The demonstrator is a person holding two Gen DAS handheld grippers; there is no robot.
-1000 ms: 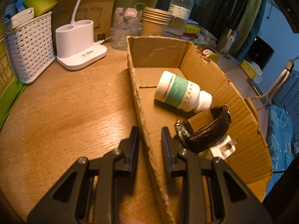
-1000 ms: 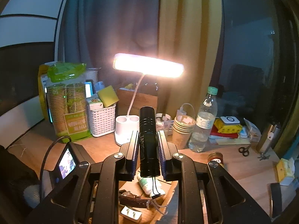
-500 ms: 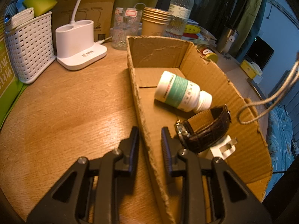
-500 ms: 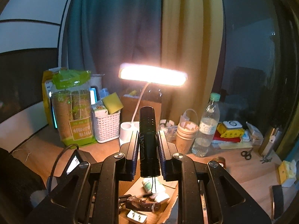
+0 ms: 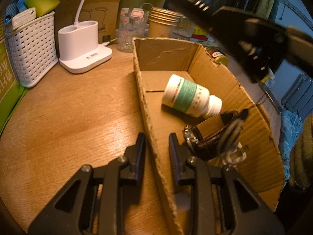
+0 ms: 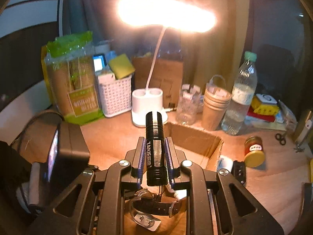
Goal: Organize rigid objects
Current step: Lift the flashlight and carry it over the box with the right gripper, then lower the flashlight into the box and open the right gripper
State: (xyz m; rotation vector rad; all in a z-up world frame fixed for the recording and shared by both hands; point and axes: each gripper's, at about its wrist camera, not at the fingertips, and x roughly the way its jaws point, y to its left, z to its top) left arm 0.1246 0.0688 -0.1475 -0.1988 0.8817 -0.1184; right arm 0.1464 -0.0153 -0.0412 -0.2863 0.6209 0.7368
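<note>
My right gripper (image 6: 155,143) is shut on a black flashlight (image 6: 154,146) and holds it above the open cardboard box (image 6: 195,137). In the left wrist view the flashlight (image 5: 193,2) and right gripper enter blurred at the upper right, its lanyard (image 5: 230,133) dangling into the box. My left gripper (image 5: 156,145) straddles the box's left wall (image 5: 144,101), one finger inside and one outside; whether it pinches the wall is unclear. In the box lie a white pill bottle (image 5: 189,96), a brown leather watch (image 5: 205,139) and a white plug adapter (image 5: 234,154).
On the wooden table (image 5: 68,113) stand a white lamp base (image 5: 82,45), a white basket (image 5: 29,49), paper cups (image 5: 162,23), a glass (image 5: 131,31), a water bottle (image 6: 240,96) and a small yellow-lidded jar (image 6: 254,150). The lamp head (image 6: 166,13) glows overhead.
My right gripper has come down and forward with the flashlight, over the box, and now shows in the left wrist view. The lanyard now hangs into the box. My left gripper has stayed put.
</note>
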